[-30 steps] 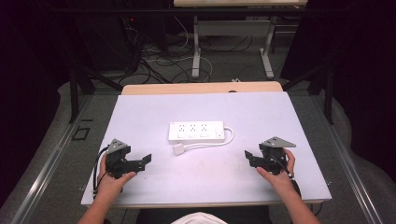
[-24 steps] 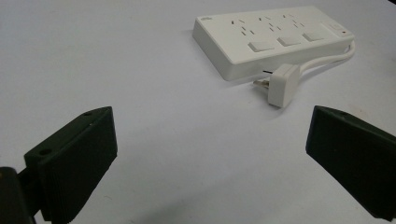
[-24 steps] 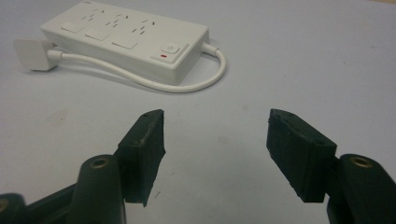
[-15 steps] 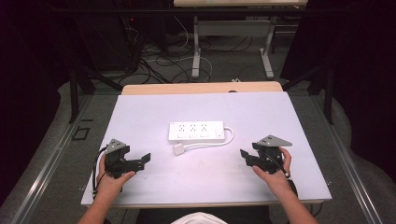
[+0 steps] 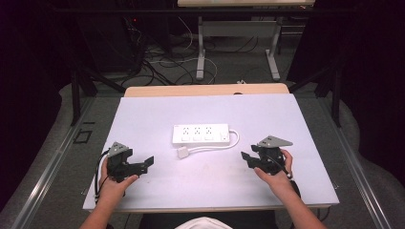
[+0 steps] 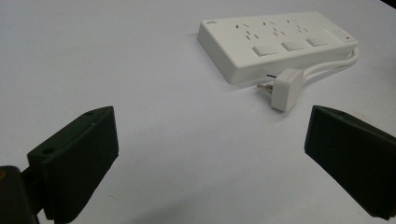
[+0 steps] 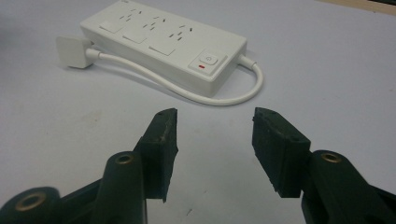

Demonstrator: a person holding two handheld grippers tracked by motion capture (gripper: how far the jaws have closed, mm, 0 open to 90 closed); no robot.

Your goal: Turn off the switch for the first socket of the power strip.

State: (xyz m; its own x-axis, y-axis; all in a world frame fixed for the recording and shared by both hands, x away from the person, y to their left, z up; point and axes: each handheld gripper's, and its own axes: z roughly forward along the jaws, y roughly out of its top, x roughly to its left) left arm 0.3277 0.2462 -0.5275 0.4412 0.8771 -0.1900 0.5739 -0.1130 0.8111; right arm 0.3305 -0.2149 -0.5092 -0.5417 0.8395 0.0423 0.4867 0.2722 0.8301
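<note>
A white power strip (image 5: 200,134) lies flat in the middle of the white table (image 5: 157,112), its short cable looping round to a white plug (image 5: 183,152) that rests in front of it. The strip (image 6: 275,42) and plug (image 6: 286,88) lie ahead of my left gripper (image 5: 145,163), which rests at the front left with its jaws wide open and nothing between them. My right gripper (image 5: 247,160) sits at the front right, pointing toward the strip (image 7: 163,44). Its jaws have just been closing, still open with nothing between them (image 7: 215,144).
A wooden board (image 5: 205,89) edges the table's far side. Beyond it are a desk frame's legs (image 5: 200,52) and loose cables on the floor (image 5: 162,64). A metal rail (image 5: 52,162) runs along the left of the table.
My right gripper has shifted a little left, toward the power strip, and its jaws have narrowed. The left gripper has stayed put.
</note>
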